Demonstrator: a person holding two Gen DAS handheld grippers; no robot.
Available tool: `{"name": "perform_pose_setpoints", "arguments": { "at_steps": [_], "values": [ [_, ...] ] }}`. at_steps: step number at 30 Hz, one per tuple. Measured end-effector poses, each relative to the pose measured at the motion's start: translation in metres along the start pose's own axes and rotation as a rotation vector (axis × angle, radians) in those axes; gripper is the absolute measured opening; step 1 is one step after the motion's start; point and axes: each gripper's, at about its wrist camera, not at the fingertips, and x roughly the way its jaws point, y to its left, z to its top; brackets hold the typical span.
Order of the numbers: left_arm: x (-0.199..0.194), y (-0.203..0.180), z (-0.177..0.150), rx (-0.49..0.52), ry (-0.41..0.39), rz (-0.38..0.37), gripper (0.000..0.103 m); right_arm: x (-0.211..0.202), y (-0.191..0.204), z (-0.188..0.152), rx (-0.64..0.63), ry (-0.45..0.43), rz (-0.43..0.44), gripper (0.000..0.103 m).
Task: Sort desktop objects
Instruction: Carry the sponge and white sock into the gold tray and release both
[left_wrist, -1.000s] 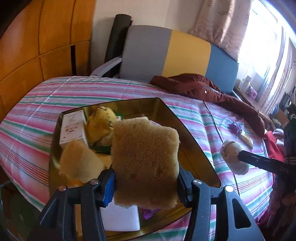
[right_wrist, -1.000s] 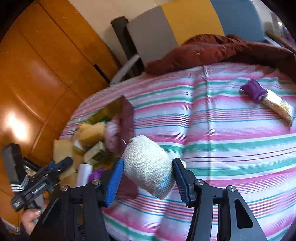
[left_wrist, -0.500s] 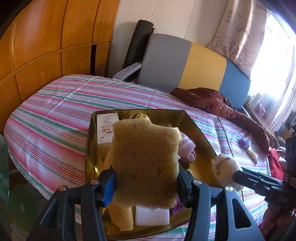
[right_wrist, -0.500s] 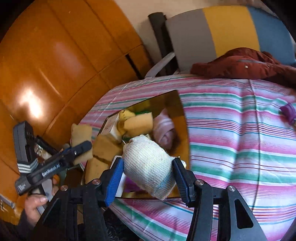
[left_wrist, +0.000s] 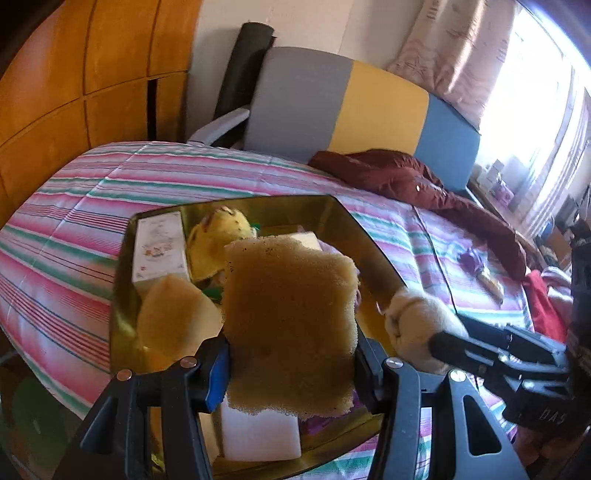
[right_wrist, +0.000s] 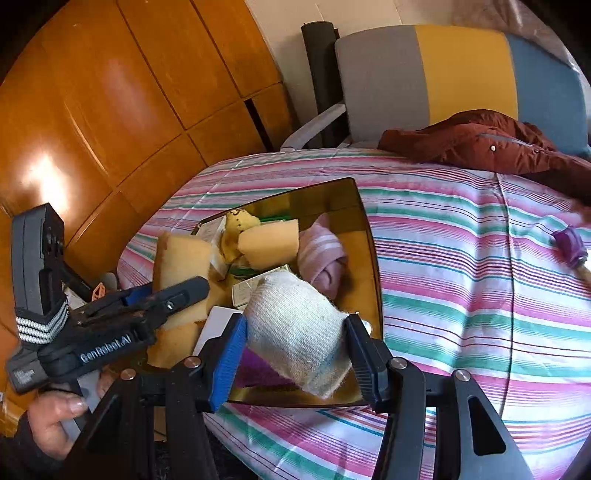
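Observation:
My left gripper (left_wrist: 291, 363) is shut on a brown-yellow sponge (left_wrist: 290, 314) and holds it above the near end of a gold tray (left_wrist: 365, 243). My right gripper (right_wrist: 295, 350) is shut on a rolled white sock (right_wrist: 295, 332) above the tray's near right corner (right_wrist: 369, 266). The sock also shows in the left wrist view (left_wrist: 417, 325). The held sponge shows in the right wrist view (right_wrist: 181, 266). The tray holds a white box (left_wrist: 159, 243), a yellow plush (left_wrist: 218, 236), another sponge (left_wrist: 173, 317), a white block (left_wrist: 258, 435) and a pink sock (right_wrist: 321, 258).
The tray lies on a striped bedspread (right_wrist: 461, 258). A purple-capped item (right_wrist: 570, 245) lies on it at the right. A dark red jacket (right_wrist: 472, 144) lies by a grey, yellow and blue chair back (right_wrist: 424, 77). Wooden panels (right_wrist: 110, 92) stand on the left.
Both grippers have moved nearer over the tray with their loads. The right gripper with the sock has come in from the bedspread to the tray's near right corner.

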Motion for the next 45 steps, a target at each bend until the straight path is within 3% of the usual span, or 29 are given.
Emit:
{"name": "perform_pose_setpoints", "arguments": {
  "at_steps": [20,45],
  "values": [
    [0.015,-0.012,-0.011,0.046,0.022,0.07,0.056,0.014,-0.01,0.008,0.074,0.0,-0.012,0.055],
    [0.015,-0.003,-0.014,0.0,0.044,0.062,0.059,0.017,-0.009,0.01,0.088,-0.003,-0.013,0.056]
  ]
}}
